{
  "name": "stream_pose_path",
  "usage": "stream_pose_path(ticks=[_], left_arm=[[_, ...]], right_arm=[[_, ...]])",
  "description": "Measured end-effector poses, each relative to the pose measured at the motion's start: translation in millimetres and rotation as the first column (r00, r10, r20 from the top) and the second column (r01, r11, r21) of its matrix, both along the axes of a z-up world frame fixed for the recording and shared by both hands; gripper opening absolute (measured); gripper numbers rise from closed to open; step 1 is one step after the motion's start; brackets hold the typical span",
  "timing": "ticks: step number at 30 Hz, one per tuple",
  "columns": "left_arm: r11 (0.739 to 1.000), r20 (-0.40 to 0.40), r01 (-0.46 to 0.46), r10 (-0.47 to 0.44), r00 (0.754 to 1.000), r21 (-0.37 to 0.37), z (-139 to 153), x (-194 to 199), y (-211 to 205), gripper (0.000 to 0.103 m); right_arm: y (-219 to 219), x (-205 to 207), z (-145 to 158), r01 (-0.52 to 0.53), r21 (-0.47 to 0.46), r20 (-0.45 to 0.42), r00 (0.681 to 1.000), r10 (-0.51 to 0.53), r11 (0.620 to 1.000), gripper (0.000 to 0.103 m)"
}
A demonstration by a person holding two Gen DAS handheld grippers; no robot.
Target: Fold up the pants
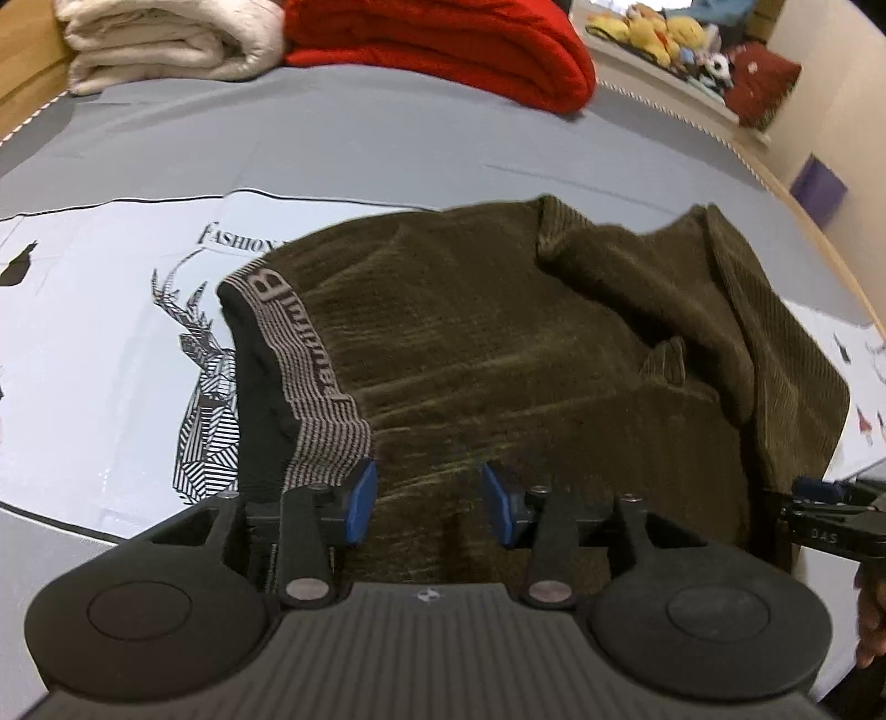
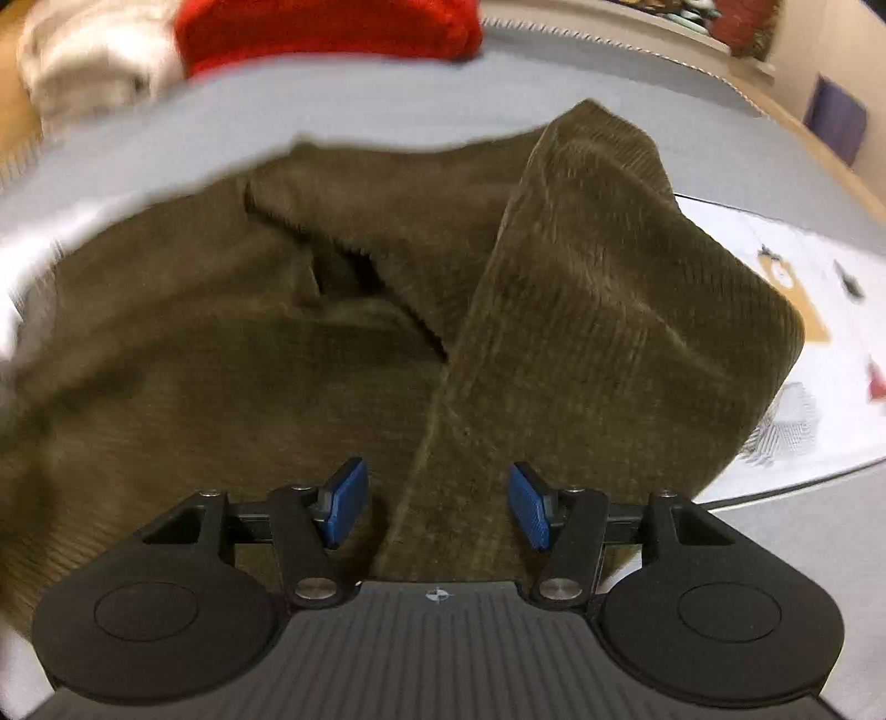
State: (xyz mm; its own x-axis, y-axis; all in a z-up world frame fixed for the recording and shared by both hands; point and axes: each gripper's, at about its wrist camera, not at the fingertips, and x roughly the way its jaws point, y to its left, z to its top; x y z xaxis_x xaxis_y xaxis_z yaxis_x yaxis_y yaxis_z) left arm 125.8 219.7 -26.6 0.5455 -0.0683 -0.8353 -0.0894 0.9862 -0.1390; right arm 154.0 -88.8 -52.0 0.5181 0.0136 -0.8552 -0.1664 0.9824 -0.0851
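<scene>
Both tools are released, blue pads apart over the olive corduroy pants (image 1: 526,343): the left tool (image 1: 429,504) hovers just behind the striped waistband (image 1: 302,365), the right tool (image 2: 437,504) straddles a folded leg edge. Pants lie bunched on the bed (image 1: 360,144) ahead of each tool. Only the left view shows the waistband and deer print (image 1: 202,382) (the right view is blurred); a red blanket (image 1: 443,44) lies far ahead.

Olive corduroy pants (image 1: 498,343), striped waistband (image 1: 310,382) left, seemingly folded over, rumpled
</scene>
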Motion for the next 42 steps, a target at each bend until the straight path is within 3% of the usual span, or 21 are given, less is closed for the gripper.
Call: stream_pose_path(ticks=[1,2,4,6,10,13,17,20,24,29,33,35,42], left_arm=[[1.000,-0.007,0.009,-0.009,1.000,0.005,-2,2,-2,0.047],[1.000,-0.010,0.014,-0.014,1.000,0.006,-2,3,-4,0.047],[1.000,-0.011,0.026,-0.026,1.000,0.001,-2,4,-8,0.047],[0.999,-0.006,0.049,-0.049,0.999,-0.005,-1,4,-15,0.047],[0.990,-0.018,0.137,-0.137,0.990,-0.013,-6,2,-38,0.047],[0.970,-0.051,0.242,-0.242,0.969,-0.010,-12,-2,-61,0.047],[0.932,-0.140,0.363,-0.362,0.922,-0.018,-30,-6,-88,0.053],[0.918,-0.194,0.396,-0.386,0.902,0.011,-44,-6,-101,0.053],[0.916,-0.248,0.397,-0.373,0.894,0.054,-57,-2,-104,0.053],[0.907,-0.264,0.412,-0.378,0.887,0.085,-67,-1,-106,0.053],[0.893,-0.273,0.439,-0.398,0.876,0.105,-69,0,-111,0.054],[0.887,-0.279,0.449,-0.406,0.870,0.109,-69,3,-115,0.055],[0.868,-0.287,0.486,-0.443,0.850,0.100,-71,5,-112,0.056]], right_arm=[[3,0,-3,-0.016,-0.058,-0.009,1.000,0.015,0.998,0.046],[1,-3,-2,-0.025,-0.099,-0.004,1.000,0.025,0.995,0.033],[-12,-13,7,-0.013,-0.084,0.024,1.000,0.015,0.996,0.008],[-31,-32,22,-0.011,-0.028,0.066,0.998,0.013,1.000,0.007],[-58,-83,46,-0.043,-0.034,0.080,0.996,0.046,0.998,0.006],[-78,-118,45,-0.012,-0.024,-0.032,0.999,0.011,1.000,0.002],[-91,-144,33,-0.022,-0.002,-0.179,0.984,0.021,1.000,0.001],[-98,-142,53,-0.026,0.064,-0.067,0.997,0.030,0.998,0.005],[-104,-108,79,-0.034,0.122,0.101,0.995,0.022,0.992,0.022],[-94,-26,80,-0.035,0.166,0.176,0.984,0.005,0.986,0.031],[-80,44,57,-0.005,0.141,0.175,0.984,-0.020,0.990,0.046],[-77,76,44,0.013,0.125,0.155,0.987,-0.033,0.992,0.049],[-57,149,-7,0.060,-0.003,0.081,0.995,-0.059,0.998,0.047]])
